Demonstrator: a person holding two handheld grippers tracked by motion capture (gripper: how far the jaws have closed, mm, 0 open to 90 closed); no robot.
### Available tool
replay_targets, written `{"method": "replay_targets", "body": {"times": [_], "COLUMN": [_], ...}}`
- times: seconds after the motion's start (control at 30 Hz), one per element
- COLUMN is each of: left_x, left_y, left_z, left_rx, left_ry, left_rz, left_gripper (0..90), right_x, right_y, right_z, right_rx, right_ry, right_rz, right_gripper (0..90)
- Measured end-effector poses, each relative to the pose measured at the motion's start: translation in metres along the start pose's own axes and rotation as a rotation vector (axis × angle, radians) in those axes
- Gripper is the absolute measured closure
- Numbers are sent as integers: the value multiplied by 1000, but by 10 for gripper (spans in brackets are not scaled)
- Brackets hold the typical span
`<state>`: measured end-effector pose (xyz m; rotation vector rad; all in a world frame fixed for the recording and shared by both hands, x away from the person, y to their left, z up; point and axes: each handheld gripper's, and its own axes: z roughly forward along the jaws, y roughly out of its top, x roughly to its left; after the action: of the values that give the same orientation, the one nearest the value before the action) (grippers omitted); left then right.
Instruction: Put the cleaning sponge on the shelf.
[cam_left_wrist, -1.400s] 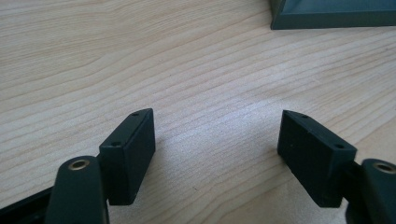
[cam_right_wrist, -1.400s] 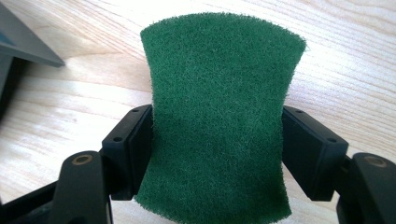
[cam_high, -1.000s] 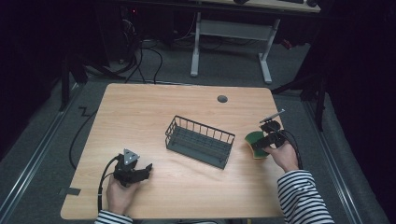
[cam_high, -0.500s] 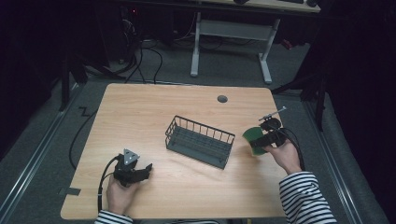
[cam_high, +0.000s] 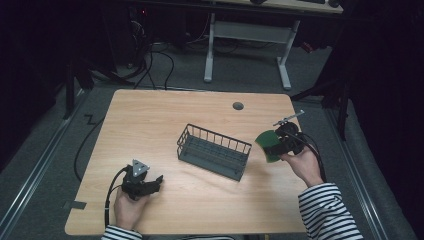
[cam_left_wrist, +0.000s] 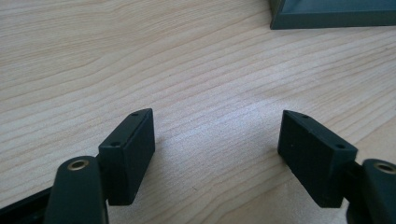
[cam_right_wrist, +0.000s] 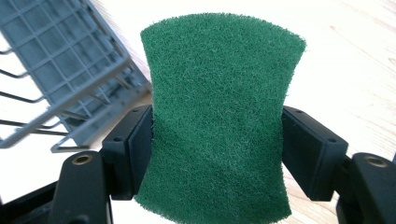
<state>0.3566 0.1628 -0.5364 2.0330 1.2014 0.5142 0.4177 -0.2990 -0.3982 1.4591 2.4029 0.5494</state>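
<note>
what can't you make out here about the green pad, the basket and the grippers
- Green pad: its lower edge is cut off by the right gripper view's bottom; its back faces away.
- Wire basket: its floor is too small and dim in the high view.
- Left gripper: jaw gap too small in the high view.

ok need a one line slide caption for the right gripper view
Right gripper pinching a green scouring pad between its jaws, the grey wire basket beside it on the wooden table.

Green sponge (cam_high: 266, 145) beside wire basket (cam_high: 214, 151)
</note>
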Motion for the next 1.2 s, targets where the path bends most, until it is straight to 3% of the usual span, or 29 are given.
{"method": "replay_targets", "body": {"times": [0.47,1.2], "left_x": [0,0], "left_y": [0,0], "left_z": [0,0], "left_rx": [0,0], "left_ry": [0,0], "left_rz": [0,-1], "left_gripper": [279,279], "right_x": [28,73], "right_y": [26,56], "right_z": [-18,-4], "right_rx": [-49,-48], "right_ry": [13,62], "right_rz": [-91,-216], "right_gripper": [305,305]}}
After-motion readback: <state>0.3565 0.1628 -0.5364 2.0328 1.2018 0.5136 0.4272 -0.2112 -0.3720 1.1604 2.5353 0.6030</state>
